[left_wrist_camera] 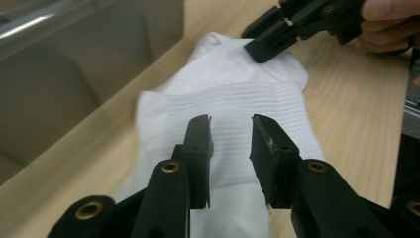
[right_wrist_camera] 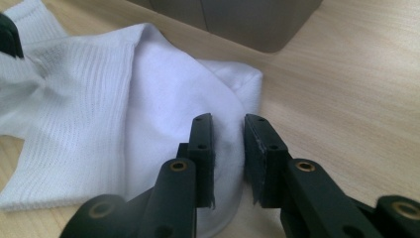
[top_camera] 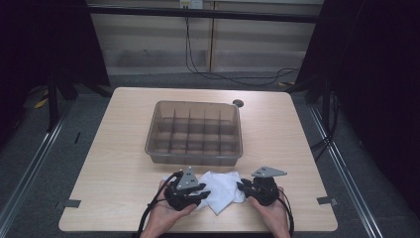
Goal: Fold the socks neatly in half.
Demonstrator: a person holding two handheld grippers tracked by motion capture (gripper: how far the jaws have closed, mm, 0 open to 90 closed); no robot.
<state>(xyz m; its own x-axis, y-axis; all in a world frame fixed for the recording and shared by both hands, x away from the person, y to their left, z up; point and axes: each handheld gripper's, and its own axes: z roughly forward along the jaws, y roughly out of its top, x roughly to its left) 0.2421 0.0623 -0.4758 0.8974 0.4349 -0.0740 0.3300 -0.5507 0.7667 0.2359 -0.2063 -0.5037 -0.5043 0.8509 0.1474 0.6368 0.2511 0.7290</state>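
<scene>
A white ribbed sock [top_camera: 220,192] lies crumpled on the wooden table [top_camera: 119,163] near its front edge, between my two hands. My left gripper [top_camera: 200,194] comes at it from the left. In the left gripper view its jaws [left_wrist_camera: 230,121] stand narrow, with the ribbed fabric [left_wrist_camera: 233,94] pinched between the pads. My right gripper [top_camera: 242,187] comes in from the right. Its jaws [right_wrist_camera: 228,119] are nearly together on a fold of the sock [right_wrist_camera: 148,99] near the toe end. The right gripper [left_wrist_camera: 270,44] also presses on the sock's far end in the left gripper view.
A translucent grey bin [top_camera: 198,104] with several divided compartments stands just behind the sock, at mid-table. Its wall [left_wrist_camera: 74,74] is close on the left gripper's side and its corner [right_wrist_camera: 247,20] lies ahead of the right gripper. A dark round hole [top_camera: 238,103] lies behind the bin.
</scene>
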